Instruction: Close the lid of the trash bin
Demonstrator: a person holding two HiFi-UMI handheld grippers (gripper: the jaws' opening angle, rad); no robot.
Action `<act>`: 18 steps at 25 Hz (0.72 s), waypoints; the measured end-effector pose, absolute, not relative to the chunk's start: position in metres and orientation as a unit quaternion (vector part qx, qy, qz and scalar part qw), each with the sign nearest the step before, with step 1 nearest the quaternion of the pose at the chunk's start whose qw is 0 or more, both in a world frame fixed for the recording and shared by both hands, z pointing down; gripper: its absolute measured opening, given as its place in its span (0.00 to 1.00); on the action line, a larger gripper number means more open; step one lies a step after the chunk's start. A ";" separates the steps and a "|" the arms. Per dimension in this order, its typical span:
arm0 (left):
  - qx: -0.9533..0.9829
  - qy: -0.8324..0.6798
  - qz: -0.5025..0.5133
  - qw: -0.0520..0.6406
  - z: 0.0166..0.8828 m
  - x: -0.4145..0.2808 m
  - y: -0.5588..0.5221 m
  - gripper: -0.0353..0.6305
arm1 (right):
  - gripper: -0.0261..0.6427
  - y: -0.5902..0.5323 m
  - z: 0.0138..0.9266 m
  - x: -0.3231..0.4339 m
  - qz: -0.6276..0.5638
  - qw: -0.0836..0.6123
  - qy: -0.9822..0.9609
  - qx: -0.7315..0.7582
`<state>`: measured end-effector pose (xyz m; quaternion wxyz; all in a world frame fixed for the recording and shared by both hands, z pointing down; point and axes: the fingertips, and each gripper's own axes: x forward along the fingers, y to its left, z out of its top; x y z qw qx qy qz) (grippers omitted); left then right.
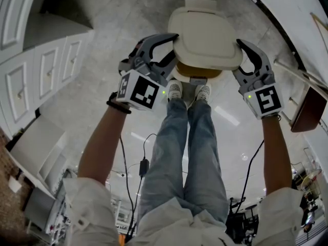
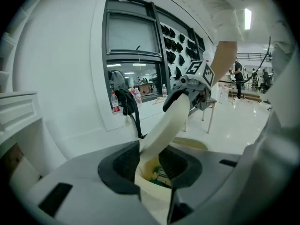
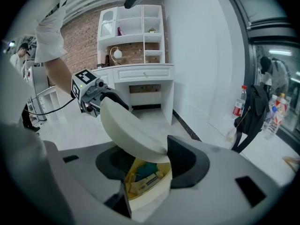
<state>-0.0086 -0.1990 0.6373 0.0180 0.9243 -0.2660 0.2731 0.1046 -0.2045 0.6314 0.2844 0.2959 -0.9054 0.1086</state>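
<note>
A cream trash bin point(image 1: 200, 76) stands on the floor in front of my feet, its cream lid point(image 1: 205, 35) tilted partway up. My left gripper point(image 1: 166, 50) grips the lid's left edge and my right gripper point(image 1: 245, 55) its right edge. In the left gripper view the lid point(image 2: 171, 121) slants up from between the jaws of the left gripper point(image 2: 150, 161), with the right gripper point(image 2: 197, 86) at its far end. In the right gripper view the lid point(image 3: 126, 130) sits between the jaws of the right gripper point(image 3: 145, 165), above litter point(image 3: 143, 172) inside the bin.
White cabinets point(image 1: 46, 60) line the left side and a brown chair point(image 1: 307, 109) stands at the right. My shoes point(image 1: 187, 91) are right behind the bin. Cables point(image 1: 143, 163) trail across the floor. A black backpack point(image 2: 124, 102) and bottles lean by the window wall.
</note>
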 end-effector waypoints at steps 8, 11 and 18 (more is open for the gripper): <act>0.929 -0.254 0.269 0.026 0.641 -0.009 -0.192 0.26 | 0.37 -0.197 0.635 0.103 0.117 0.288 -0.905 0.289; 0.931 -0.243 0.271 0.026 0.642 -0.008 -0.190 0.27 | 0.39 -0.192 0.639 0.105 0.123 0.293 -0.904 0.285; 0.934 -0.222 0.277 0.030 0.647 -0.008 -0.183 0.31 | 0.42 -0.188 0.643 0.101 0.127 0.295 -0.906 0.276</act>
